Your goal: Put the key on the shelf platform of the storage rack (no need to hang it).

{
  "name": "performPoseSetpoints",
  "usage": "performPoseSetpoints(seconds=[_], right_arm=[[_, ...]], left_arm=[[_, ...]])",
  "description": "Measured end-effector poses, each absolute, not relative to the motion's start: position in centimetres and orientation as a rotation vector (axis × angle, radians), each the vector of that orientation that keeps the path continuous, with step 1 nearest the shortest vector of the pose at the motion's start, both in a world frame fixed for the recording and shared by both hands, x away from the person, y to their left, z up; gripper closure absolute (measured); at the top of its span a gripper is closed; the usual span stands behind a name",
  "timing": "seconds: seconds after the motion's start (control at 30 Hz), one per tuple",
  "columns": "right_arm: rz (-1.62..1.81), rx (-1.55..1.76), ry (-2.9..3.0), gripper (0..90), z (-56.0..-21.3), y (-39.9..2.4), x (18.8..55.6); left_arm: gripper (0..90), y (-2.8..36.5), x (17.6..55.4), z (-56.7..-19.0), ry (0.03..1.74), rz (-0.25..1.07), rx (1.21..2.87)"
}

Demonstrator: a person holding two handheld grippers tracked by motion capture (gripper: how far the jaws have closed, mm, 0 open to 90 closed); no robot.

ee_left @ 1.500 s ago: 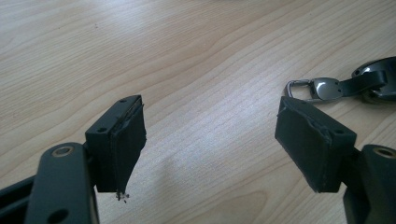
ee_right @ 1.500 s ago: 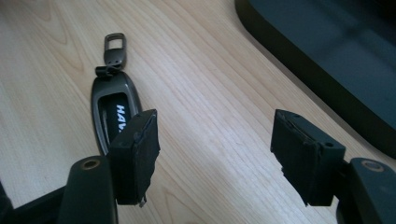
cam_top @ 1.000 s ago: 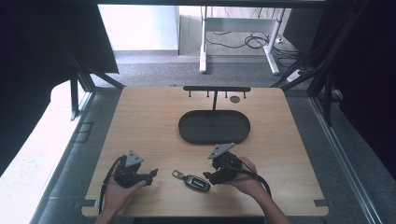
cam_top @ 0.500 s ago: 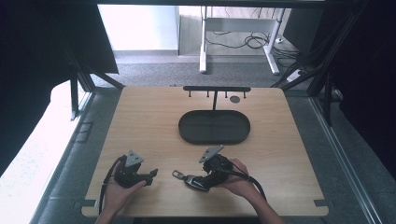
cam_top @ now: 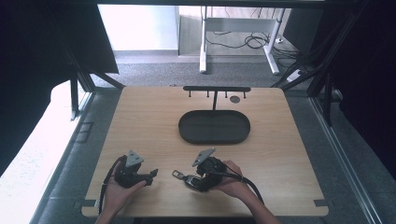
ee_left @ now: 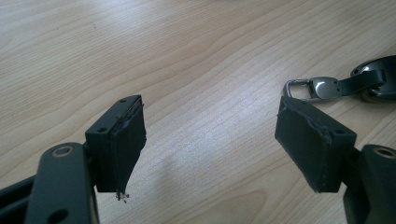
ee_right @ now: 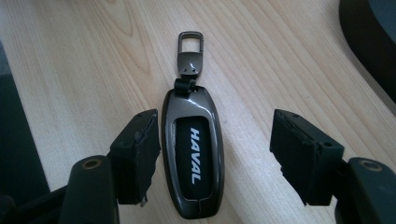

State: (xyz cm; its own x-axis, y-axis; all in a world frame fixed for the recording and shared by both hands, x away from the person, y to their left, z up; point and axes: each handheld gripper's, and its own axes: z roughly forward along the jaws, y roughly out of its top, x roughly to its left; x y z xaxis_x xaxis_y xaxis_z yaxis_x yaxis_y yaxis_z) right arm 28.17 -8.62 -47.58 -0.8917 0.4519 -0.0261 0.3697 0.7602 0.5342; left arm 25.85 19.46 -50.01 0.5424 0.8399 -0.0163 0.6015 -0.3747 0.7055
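Right gripper [cam_top: 189,179] has shifted left since a second ago, jaws now straddling key fob [ee_right: 193,161] on near desk [cam_top: 289,154]; jaws part open, left pad beside fob, no squeeze yet. Left gripper [ee_left: 210,149] unmoved, jaws wide, empty. Grasp looks imminent.

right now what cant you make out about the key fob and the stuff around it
- Key fob: in the right gripper view its near end is cut by the bottom edge; whether the left pad touches its side is unclear.
- Key fob body in the left gripper view: cut by the right edge.
- Small round thing by the rack, high view: too small to identify.
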Motion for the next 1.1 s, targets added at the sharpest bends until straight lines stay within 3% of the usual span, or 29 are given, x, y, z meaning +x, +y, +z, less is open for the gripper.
performPoseSetpoints(seconds=[1.1], right_arm=[[0.524,0.562,2.945,36.9,-50.3,-5.4,28.3]], left_arm=[[24.7,19.7,25.9,-49.9,1.146,0.455,2.122]])
